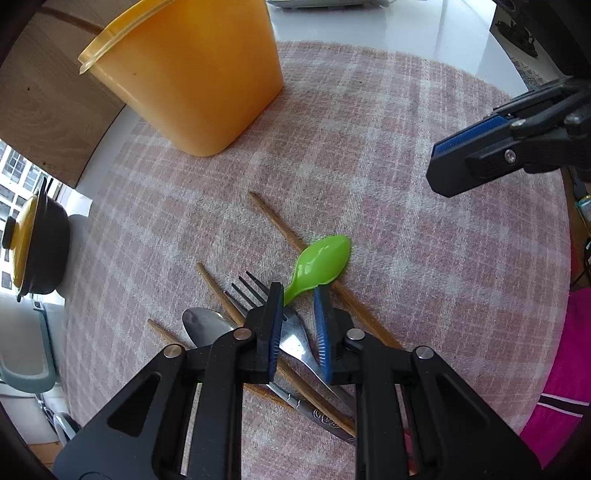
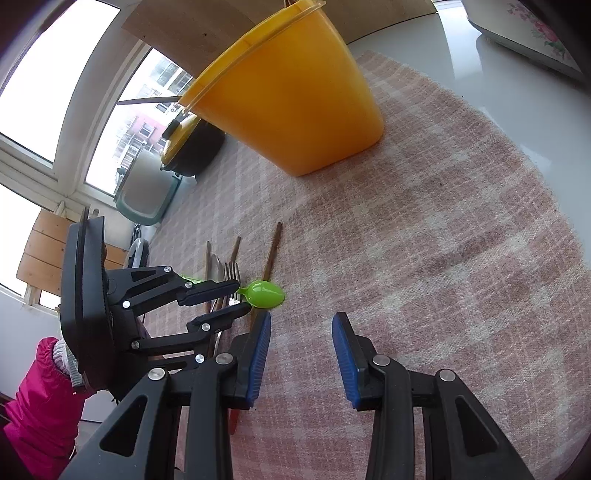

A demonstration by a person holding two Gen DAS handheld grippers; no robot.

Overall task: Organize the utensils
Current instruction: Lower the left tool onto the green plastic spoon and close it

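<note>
A green plastic spoon [image 1: 323, 263] lies on a pink plaid cloth [image 1: 406, 221] among a metal fork [image 1: 251, 291], a metal spoon [image 1: 207, 325] and several wooden chopsticks [image 1: 275, 225]. My left gripper [image 1: 297, 291] is open, its jaws on either side of the green spoon's handle, low over the pile. A yellow tub [image 1: 195, 74] stands at the back left. My right gripper [image 2: 301, 321] is open and empty above the cloth, to the right of the green spoon [image 2: 266, 293]; it also shows in the left wrist view [image 1: 476, 147].
A black pot with a yellow lid [image 1: 33, 247] sits off the cloth's left edge, beside a grey-green object [image 1: 26, 354]. The white table [image 1: 424, 33] runs behind the cloth. A pink sleeve [image 2: 40, 406] shows at the left.
</note>
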